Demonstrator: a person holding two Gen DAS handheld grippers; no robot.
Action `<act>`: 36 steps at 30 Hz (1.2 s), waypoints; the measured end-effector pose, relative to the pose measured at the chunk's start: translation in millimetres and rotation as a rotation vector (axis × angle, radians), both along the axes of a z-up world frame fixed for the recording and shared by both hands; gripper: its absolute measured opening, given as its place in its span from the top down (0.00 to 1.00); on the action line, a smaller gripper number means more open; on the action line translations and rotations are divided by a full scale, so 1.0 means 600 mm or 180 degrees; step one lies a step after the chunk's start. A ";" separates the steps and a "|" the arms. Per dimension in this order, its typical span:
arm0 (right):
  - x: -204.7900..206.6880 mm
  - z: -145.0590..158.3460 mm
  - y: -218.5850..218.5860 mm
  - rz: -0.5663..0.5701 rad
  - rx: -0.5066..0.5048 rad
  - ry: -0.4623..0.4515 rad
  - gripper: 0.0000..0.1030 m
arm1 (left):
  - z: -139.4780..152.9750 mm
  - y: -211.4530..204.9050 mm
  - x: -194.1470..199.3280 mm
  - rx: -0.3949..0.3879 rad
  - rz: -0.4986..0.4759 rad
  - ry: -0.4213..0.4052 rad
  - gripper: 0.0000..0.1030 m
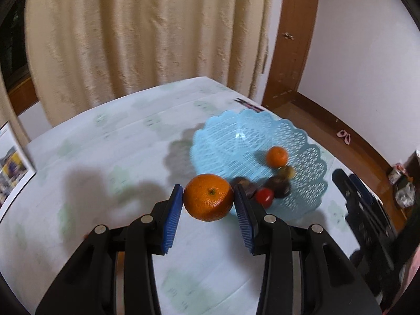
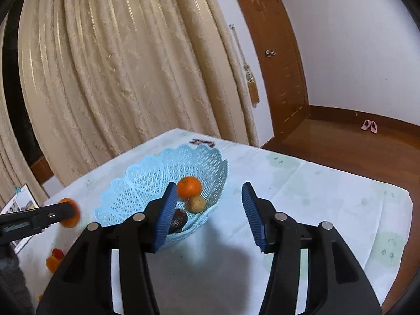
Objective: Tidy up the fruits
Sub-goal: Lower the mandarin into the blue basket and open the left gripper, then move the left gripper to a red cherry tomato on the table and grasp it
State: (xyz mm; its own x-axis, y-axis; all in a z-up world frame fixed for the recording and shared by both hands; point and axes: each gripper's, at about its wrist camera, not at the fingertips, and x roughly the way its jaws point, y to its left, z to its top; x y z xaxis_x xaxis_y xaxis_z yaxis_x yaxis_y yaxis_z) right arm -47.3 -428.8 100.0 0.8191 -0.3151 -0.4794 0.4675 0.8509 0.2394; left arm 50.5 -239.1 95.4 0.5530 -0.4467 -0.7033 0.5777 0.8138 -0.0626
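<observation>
Left gripper [image 1: 208, 197] clamps a round, dimpled orange [image 1: 208, 197] beside the lacy blue plastic basket [image 1: 228, 136].
Right gripper [image 2: 208, 210], ribbed pads apart, holds nothing near that basket.

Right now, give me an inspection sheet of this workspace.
Surface: table under a pale printed cloth.
Job's things: blue basket holds a small orange, a yellowish fruit, a dark fruit and, in the left view, a red fruit. Large orange held in the air short of the basket. More small fruit on the cloth at left.
Clutter: printed sheet at the table's edge; dark item behind the basket.
Grippers: left gripper shut on the large orange; right gripper open, empty, near the basket.
Cables: nothing seen.
Surroundings: cream curtain, wooden door, pink slippers on the floor.
</observation>
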 end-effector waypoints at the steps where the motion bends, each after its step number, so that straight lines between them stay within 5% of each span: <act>1: -0.002 0.000 -0.002 -0.0013 0.0014 -0.0014 0.49 | -0.001 -0.009 0.004 0.0008 -0.0020 -0.0004 0.61; 13: 0.002 -0.001 -0.010 -0.0017 0.0127 -0.0034 0.48 | -0.040 -0.098 0.040 0.0115 -0.0140 0.0137 0.60; 15: 0.002 -0.001 -0.011 -0.0024 0.0134 -0.0036 0.48 | -0.042 -0.102 0.039 0.0108 -0.0145 0.0128 0.56; 17: 0.003 -0.001 -0.011 -0.0027 0.0133 -0.0039 0.47 | -0.038 -0.100 0.039 0.0081 -0.0140 0.0095 0.35; 30: -0.001 0.000 -0.009 -0.0057 0.0128 -0.0073 0.40 | -0.012 -0.049 0.036 0.0133 0.0124 -0.0029 0.30; 36: -0.002 0.001 -0.008 -0.0069 0.0126 -0.0089 0.40 | 0.003 -0.026 0.020 0.0153 0.0165 -0.0155 0.20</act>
State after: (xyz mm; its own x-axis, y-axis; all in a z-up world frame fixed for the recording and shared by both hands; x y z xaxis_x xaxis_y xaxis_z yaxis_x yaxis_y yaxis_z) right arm -48.8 -433.6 100.9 0.8255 -0.3142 -0.4689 0.4785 0.8302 0.2860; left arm 62.3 -254.9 97.1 0.6087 -0.3829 -0.6949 0.5361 0.8441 0.0044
